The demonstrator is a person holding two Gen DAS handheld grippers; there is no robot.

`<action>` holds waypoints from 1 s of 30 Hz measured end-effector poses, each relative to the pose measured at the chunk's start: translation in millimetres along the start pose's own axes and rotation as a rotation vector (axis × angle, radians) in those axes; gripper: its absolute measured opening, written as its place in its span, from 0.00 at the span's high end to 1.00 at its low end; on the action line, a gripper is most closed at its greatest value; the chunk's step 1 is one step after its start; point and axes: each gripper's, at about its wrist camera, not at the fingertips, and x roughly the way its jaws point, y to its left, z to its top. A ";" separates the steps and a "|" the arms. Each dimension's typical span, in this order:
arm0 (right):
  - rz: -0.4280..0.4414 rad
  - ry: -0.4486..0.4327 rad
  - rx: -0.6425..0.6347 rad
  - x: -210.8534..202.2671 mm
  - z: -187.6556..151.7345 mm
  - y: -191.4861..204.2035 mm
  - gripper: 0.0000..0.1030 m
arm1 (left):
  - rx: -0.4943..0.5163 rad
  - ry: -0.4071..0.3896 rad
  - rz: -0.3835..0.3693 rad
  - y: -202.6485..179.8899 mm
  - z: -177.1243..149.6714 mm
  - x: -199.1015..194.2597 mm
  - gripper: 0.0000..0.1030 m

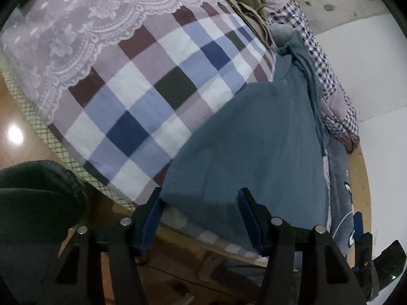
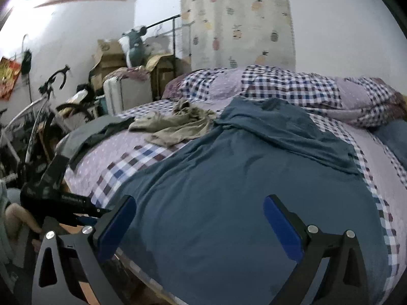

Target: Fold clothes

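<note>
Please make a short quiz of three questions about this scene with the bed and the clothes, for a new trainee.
1. True or false: the blue-grey garment is already folded into a small square.
2. Which garment lies crumpled farther back on the bed? A) a khaki garment B) a red towel C) a white sock
3. Fill in: both grippers are placed at the garment's near ____.

Key
1. False: it lies spread over the checked bedsheet.
2. A: the khaki garment.
3. Edge: the left gripper and the right gripper both have their fingers apart there, with cloth between them.
</note>
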 end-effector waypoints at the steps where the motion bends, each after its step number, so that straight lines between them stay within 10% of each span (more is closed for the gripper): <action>1: 0.002 0.002 -0.003 1.4 -0.5 1.4 0.01 | 0.004 -0.003 -0.005 -1.6 -0.2 0.5 0.39; 8: -0.002 0.016 0.013 9.1 -3.2 0.2 0.01 | 0.033 -0.126 -0.057 -12.3 10.4 -15.2 0.42; 19: -0.045 -0.010 0.026 15.1 -5.3 4.0 0.01 | 0.045 -0.104 -0.021 -11.4 6.5 -23.8 0.91; 30: 0.064 0.037 -0.292 32.1 -24.8 77.3 0.01 | 0.054 -0.152 -0.207 -18.4 4.1 -64.3 0.93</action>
